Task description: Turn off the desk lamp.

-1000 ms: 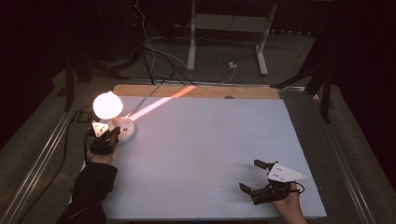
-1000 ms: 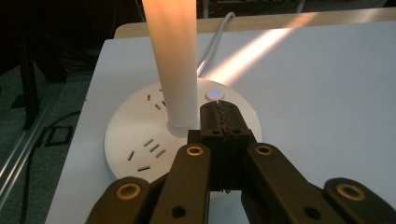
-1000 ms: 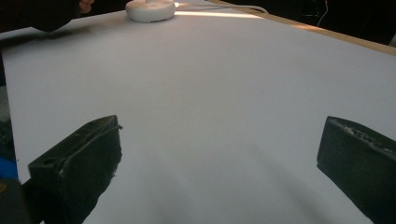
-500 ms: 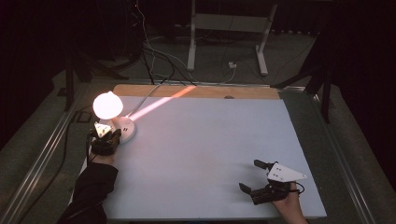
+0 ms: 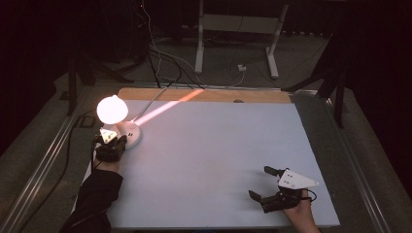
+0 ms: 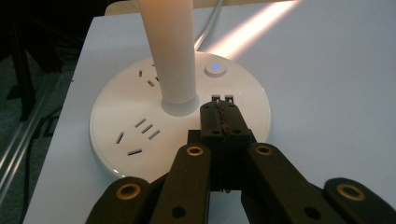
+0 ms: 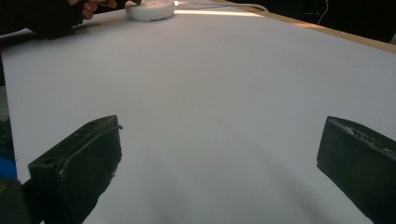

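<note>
A lit desk lamp with a glowing round head (image 5: 112,109) stands at the table's left on a round white base (image 6: 140,116) with sockets, USB ports and a blue-lit button (image 6: 215,68). My left gripper (image 5: 112,144) (image 6: 220,109) is shut with nothing between its jaws; its tips hover over or rest on the base just beside the white stem (image 6: 170,51), short of the button. My right gripper (image 5: 263,182) lies at the table's near right, jaws wide open over bare white tabletop (image 7: 224,93), nothing between them.
The lamp's cable (image 5: 155,99) runs off the far edge over a wooden strip (image 5: 204,95). A bright streak of light (image 5: 165,108) crosses the far left of the white table. Metal rails (image 5: 43,165) flank the table; stands and cables sit on the floor behind.
</note>
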Motion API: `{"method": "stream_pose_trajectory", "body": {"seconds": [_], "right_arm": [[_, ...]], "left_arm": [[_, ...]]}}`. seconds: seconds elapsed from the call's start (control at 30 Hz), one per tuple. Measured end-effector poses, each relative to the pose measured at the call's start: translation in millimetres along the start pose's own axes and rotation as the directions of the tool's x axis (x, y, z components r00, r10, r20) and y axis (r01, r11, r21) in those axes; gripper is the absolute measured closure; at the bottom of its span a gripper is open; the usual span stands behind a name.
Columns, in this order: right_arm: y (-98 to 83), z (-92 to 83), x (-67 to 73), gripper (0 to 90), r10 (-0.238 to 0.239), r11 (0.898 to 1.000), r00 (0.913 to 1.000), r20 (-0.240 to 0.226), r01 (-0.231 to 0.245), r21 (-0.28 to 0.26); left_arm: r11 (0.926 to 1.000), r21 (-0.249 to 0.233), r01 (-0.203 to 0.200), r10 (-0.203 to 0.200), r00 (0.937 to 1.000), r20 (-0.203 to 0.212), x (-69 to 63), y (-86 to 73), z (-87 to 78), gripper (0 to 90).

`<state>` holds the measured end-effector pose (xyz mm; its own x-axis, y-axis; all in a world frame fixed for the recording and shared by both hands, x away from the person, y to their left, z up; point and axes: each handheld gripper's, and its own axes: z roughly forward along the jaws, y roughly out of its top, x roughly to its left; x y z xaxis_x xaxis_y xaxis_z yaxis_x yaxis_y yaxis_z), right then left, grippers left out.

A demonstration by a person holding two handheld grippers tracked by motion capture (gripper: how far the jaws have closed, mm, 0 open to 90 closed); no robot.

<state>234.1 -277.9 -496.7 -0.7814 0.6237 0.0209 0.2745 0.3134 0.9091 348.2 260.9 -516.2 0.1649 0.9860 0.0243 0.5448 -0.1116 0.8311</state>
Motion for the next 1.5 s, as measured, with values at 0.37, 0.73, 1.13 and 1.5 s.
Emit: {"method": "stream_pose_trajectory", "body": {"seconds": [0.37,0.73,1.13,1.5], "right_arm": [[0.1,-0.3,0.3,0.0,-0.003,1.000,1.0000,0.000,0.003,0.000],[0.0,-0.3,0.0,0.0,-0.002,1.000,1.0000,0.001,0.002,0.000],[0.1,-0.8,-0.1,0.0,-0.002,1.000,1.0000,0.001,0.002,-0.004],[0.0,-0.5,0.1,0.0,-0.004,1.000,1.0000,0.002,0.004,0.000]], "left_arm": [[0.9999,-0.012,-0.001,0.001,1.0000,0.006,0.1,3.7,-5.9,90.0],[0.9962,-0.084,0.024,-0.022,0.9996,0.016,0.3,18.9,-24.9,90.0],[0.9968,-0.074,0.031,-0.031,0.9995,0.011,3.2,14.7,-22.3,90.0],[0.9974,-0.056,0.045,-0.044,0.9989,0.013,7.3,8.8,-16.3,90.0]]}}
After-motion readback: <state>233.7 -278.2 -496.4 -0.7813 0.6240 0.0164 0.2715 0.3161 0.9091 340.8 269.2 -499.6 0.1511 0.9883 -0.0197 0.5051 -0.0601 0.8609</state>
